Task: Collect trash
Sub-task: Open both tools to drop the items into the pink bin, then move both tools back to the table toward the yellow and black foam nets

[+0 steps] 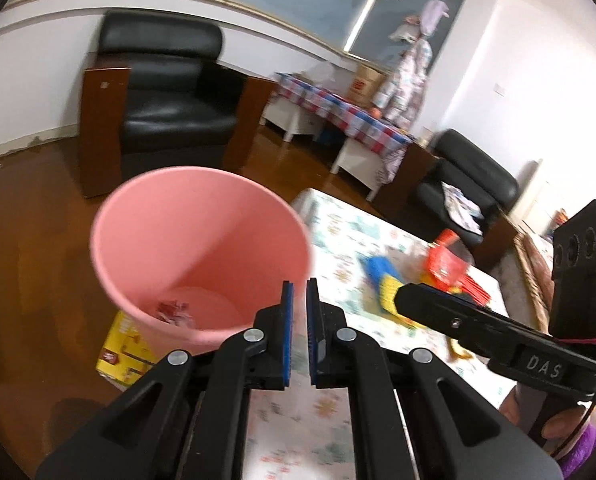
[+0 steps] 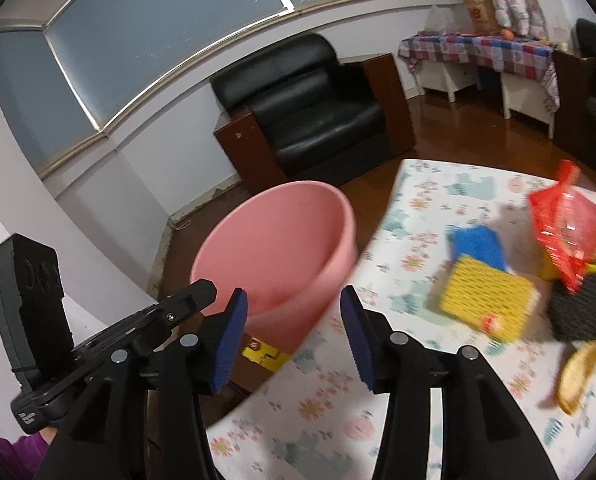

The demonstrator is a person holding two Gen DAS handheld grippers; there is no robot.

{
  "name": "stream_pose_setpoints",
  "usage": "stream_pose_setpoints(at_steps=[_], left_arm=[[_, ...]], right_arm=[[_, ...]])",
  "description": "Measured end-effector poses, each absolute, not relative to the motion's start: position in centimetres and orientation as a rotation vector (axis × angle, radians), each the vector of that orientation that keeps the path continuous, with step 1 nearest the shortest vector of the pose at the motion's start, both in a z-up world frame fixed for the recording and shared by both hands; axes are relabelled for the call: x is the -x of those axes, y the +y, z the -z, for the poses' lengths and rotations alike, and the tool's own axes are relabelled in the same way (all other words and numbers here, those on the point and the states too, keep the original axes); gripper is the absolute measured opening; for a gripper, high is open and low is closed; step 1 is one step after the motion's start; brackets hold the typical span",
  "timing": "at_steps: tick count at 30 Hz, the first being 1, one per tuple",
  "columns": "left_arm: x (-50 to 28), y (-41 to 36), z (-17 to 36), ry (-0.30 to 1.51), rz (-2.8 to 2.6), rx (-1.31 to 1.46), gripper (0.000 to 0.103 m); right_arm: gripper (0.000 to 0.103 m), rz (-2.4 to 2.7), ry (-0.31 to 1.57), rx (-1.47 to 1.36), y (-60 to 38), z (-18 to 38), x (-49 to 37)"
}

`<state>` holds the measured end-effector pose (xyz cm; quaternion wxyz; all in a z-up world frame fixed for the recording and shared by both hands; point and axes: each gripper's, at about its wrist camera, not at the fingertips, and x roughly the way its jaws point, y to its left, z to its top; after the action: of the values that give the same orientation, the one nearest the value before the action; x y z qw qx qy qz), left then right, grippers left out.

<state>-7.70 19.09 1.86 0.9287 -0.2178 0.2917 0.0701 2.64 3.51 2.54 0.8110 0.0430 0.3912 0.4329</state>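
bin (image 1: 202, 252) just off table edge | left gripper (image 1: 300, 320) nearly shut, empty | right gripper (image 2: 294, 340) half open, empty | risk: bumping bin over, or dropping wrappers (image 2: 565, 236) short onto floor lol

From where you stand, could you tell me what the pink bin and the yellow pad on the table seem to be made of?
The pink bin looks like moulded plastic: smooth, even matte walls with a thin rim. The yellow pad looks like soft foam or sponge with a ribbed, netted face, though blur leaves that open.
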Motion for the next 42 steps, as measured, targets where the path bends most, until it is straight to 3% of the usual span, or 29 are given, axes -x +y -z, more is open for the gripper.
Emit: stream_pose_setpoints(at_steps=[10, 12, 15, 42], left_arm=[[6.1, 12.5, -0.9, 0.645, 0.008, 0.410, 0.008], [5.9, 11.4, -0.7, 0.653, 0.029, 0.408, 0.022], [5.7, 10.2, -0.4, 0.671, 0.070, 0.398, 0.030], [2.4, 5.0, 1.3, 0.849, 0.129, 0.219, 0.032]], right_arm=[[0.052, -0.773, 0.771, -0.062, -4.3, -2.3, -0.3], [0.052, -0.741, 0.766, -0.075, -6.1, -2.1, -0.1], [0.053, -0.707, 0.762, -0.088, -8.0, -1.7, 0.1], [0.058, -0.584, 0.726, -0.166, -14.7, -0.5, -0.1]])
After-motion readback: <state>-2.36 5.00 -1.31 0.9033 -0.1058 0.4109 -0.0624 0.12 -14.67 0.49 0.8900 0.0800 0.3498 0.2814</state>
